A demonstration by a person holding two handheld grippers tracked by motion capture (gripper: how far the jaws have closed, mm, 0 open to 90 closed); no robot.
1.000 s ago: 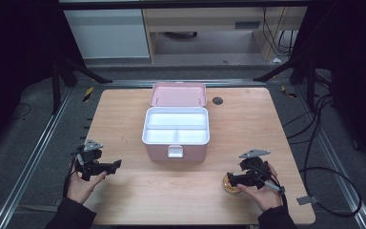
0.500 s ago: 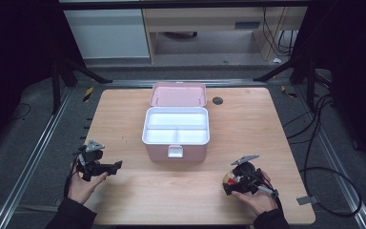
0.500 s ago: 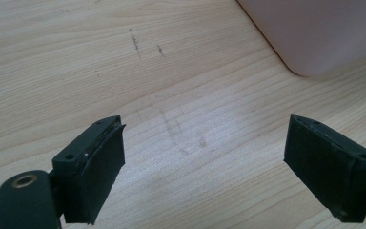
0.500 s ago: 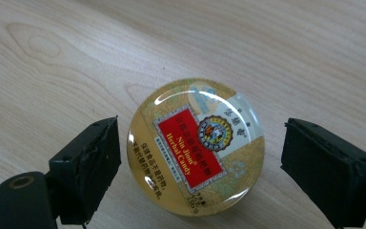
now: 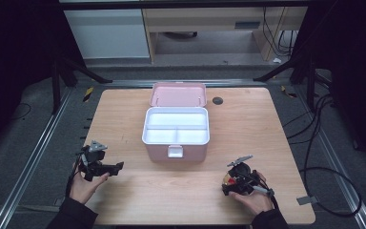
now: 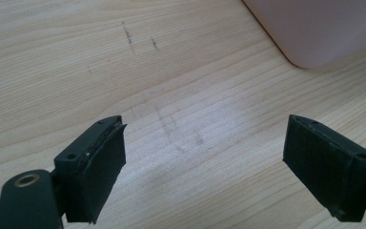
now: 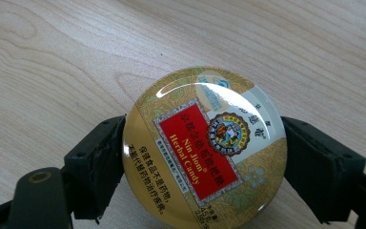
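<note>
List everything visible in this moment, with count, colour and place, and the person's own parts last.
Table: one, light wood, centre of the high view.
Storage box: one, pink with white compartments, mid-table, lid open toward the far edge.
Candy tin: one, round, gold with a red label, near right part of the table, between the right claw's jaws.
Dark round spot: one, black, far table edge right of the lid.
Left claw: one, black, open over bare wood.
Right claw: one, black, jaws at the tin's sides, just been closing.
Hands: two, near edge.

The high view looks forward and down over the whole counter (image 5: 124, 114). Each riding camera peers closely along its own hand-held gripper at the wood just ahead (the same counter the high view shares).
</note>
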